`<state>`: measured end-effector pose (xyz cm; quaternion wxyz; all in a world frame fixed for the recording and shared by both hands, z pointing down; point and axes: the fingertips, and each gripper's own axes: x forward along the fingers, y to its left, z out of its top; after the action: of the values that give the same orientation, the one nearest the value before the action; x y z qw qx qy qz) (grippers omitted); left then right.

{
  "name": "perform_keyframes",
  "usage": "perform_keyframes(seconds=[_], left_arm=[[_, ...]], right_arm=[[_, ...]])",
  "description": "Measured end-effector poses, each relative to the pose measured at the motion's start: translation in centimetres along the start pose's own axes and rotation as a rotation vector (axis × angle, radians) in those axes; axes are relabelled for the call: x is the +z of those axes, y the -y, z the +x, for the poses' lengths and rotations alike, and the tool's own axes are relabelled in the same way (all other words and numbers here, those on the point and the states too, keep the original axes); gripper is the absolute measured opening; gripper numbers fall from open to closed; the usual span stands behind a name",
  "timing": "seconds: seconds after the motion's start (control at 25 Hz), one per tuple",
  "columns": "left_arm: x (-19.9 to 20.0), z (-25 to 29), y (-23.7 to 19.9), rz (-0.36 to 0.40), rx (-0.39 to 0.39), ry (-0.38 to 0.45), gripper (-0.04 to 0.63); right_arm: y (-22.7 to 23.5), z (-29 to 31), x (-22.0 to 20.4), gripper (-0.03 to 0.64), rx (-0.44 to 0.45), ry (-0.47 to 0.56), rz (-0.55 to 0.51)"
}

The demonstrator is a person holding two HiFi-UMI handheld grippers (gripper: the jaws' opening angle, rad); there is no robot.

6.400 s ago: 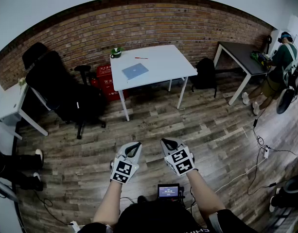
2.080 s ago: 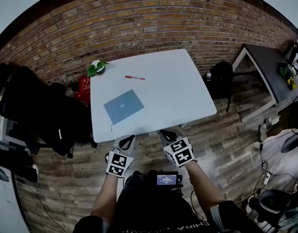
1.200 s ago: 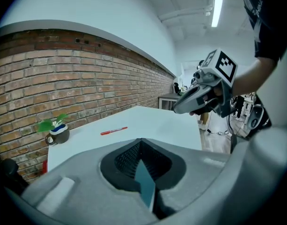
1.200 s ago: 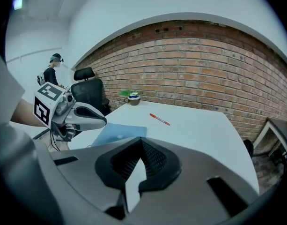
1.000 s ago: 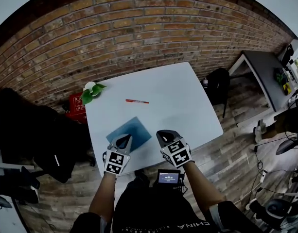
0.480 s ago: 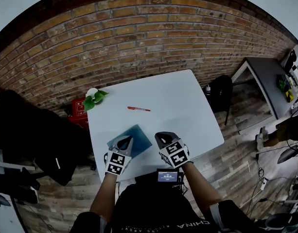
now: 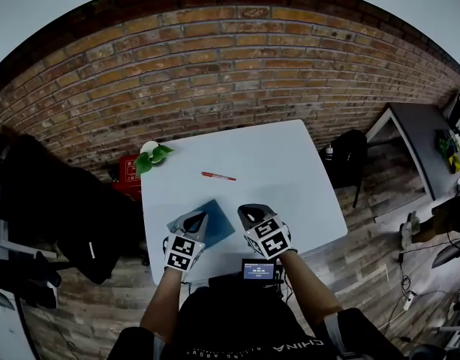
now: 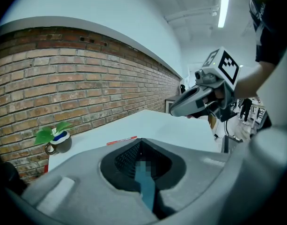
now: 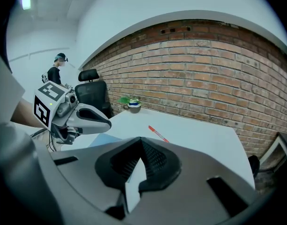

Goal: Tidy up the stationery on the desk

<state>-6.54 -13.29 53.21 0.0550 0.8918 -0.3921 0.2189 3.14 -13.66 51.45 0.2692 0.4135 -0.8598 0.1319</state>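
Having been brought to the near edge of the table (image 7: 290, 178), the left gripper (image 7: 196, 218) and right gripper (image 7: 251, 213), fingers together and empty, are held at the notebook (image 7: 218, 226); tidying can begin.

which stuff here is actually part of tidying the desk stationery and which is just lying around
Part of the job:
red pen
blue notebook
white desk they lie on
left gripper and right gripper, jaws shut, both empty

Just lying about:
potted plant at the desk's back corner
black office chair
red box on the floor
black backpack by the wall
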Motion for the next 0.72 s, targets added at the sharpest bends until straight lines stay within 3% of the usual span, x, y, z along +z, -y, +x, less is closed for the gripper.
perform_keyframes(seconds=[0.72], left_arm=[[-0.8,-0.2,-0.6,-0.011,0.058,-0.042,0.006]], right_arm=[[0.3,0.5,-1.1,0.009,0.061,-0.019,-0.003]])
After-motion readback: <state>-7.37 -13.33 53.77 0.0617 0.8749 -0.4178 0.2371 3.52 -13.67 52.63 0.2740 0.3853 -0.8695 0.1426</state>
